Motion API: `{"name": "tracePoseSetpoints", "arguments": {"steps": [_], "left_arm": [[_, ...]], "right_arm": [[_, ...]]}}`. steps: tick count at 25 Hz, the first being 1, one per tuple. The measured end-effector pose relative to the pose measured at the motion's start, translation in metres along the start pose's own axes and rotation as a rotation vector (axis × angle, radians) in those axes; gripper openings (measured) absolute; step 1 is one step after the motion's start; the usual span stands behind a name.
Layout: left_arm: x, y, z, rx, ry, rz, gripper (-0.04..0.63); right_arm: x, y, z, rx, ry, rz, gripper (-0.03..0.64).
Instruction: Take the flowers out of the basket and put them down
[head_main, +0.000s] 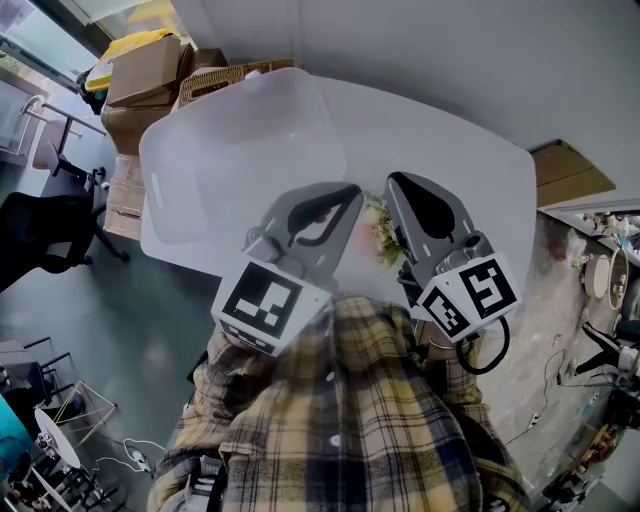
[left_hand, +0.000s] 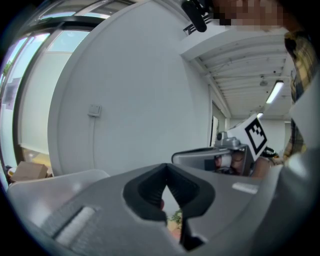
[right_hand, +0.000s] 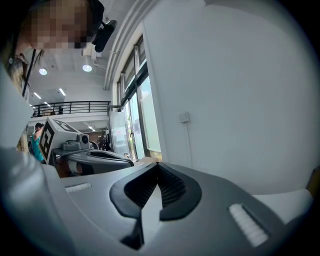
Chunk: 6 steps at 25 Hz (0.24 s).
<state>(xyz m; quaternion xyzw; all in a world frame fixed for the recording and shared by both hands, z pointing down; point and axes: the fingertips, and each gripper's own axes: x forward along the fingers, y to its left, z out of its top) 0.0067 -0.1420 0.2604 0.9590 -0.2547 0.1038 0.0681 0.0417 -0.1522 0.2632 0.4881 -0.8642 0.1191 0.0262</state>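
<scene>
- Flowers (head_main: 381, 232): we see only a small patch of green and pale blossom in the gap between the two grippers, close to the near edge of the tabletop (head_main: 480, 180). The grippers hide the rest. We cannot tell whether they lie flat.
- Left gripper (head_main: 346, 200): jaws closed tip to tip, nothing between the pads. It is held up above the near edge, just left of the flowers. In its own view, a bit of green shows through the slot below the closed tips (left_hand: 167, 169).
- Right gripper (head_main: 400, 190): jaws also together and holding nothing (right_hand: 157, 169). It sits just right of the flowers, near the left gripper but apart from it.
- Clear plastic tub (head_main: 240, 150): it sits on the far left corner of the tabletop, well apart from the flowers.
- Wicker basket (head_main: 225, 82): beyond the tub, off the far edge, beside cardboard boxes (head_main: 145, 75).
- Plaid shirt (head_main: 340, 420): it fills the bottom of the head view.
</scene>
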Motion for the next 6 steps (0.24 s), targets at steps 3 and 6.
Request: {"name": "tracePoseSetpoints", "arguments": {"steps": [3,6], "left_arm": [[-0.0011,0.0023,-0.0012,0.0,0.002,-0.001,0.0],[-0.003,0.0073,-0.0019,-0.007,-0.001,0.005,0.0]], "right_arm": [[0.0025,0.0011,-0.001,0.001,0.001,0.0,0.003],[0.0066,0.0026,-0.002,0.001,0.003,0.001,0.003]]}}
